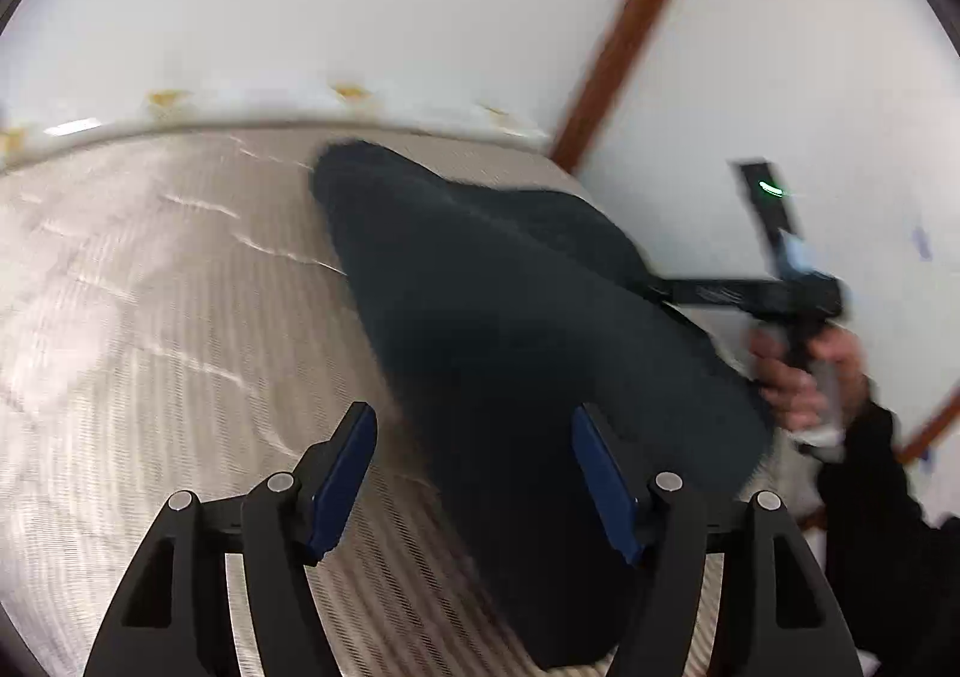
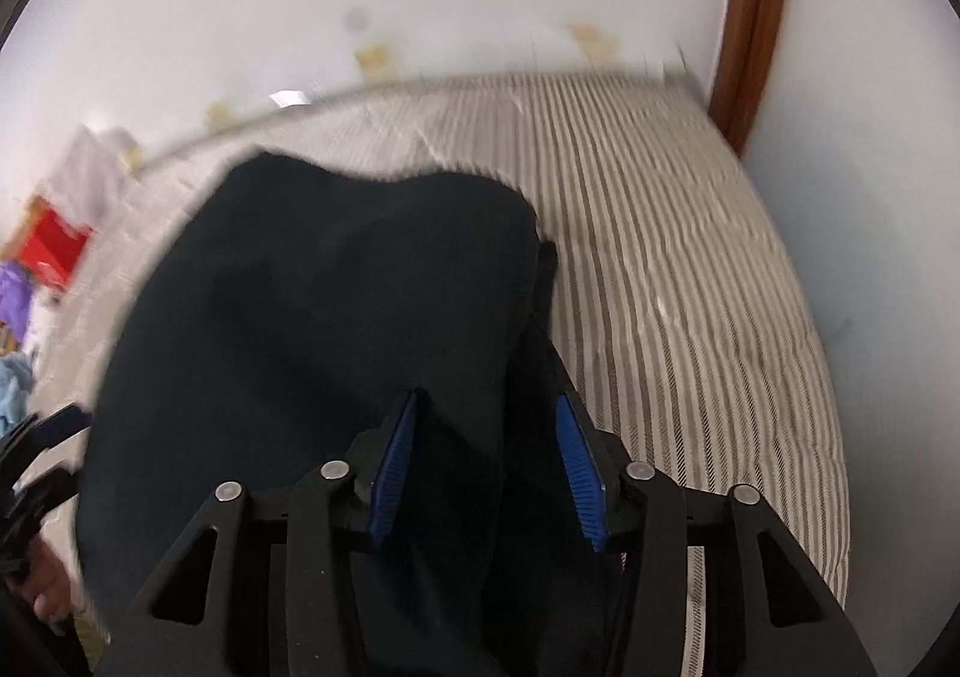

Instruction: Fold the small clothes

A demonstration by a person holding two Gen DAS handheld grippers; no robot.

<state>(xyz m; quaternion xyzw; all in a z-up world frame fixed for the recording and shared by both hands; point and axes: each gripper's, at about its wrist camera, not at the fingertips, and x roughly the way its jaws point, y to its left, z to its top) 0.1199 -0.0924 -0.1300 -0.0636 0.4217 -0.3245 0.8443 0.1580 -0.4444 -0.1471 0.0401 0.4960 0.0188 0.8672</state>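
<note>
Left wrist view showed the dark garment (image 1: 510, 329) lying bunched on the striped mattress (image 1: 150, 287), fold seemingly unfinished; left gripper (image 1: 474, 491) gaped wide, empty, while right gripper (image 2: 486, 473) stood partly open astride the cloth, grip unclear

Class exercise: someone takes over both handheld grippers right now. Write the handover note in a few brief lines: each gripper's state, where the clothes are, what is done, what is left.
Left gripper: open, nothing held, its right finger over the edge of the dark garment.
Right gripper: jaws apart with dark cloth between them; the pads are not visibly pressing on it.
Garment: bunched on the striped bed cover, one part lying over another. Both views are blurred.
Other clothes lie at the left edge of the right wrist view.
Done: perhaps a first fold; I cannot tell.
Left: flatten and finish this fold, then probably the other clothes.
</note>
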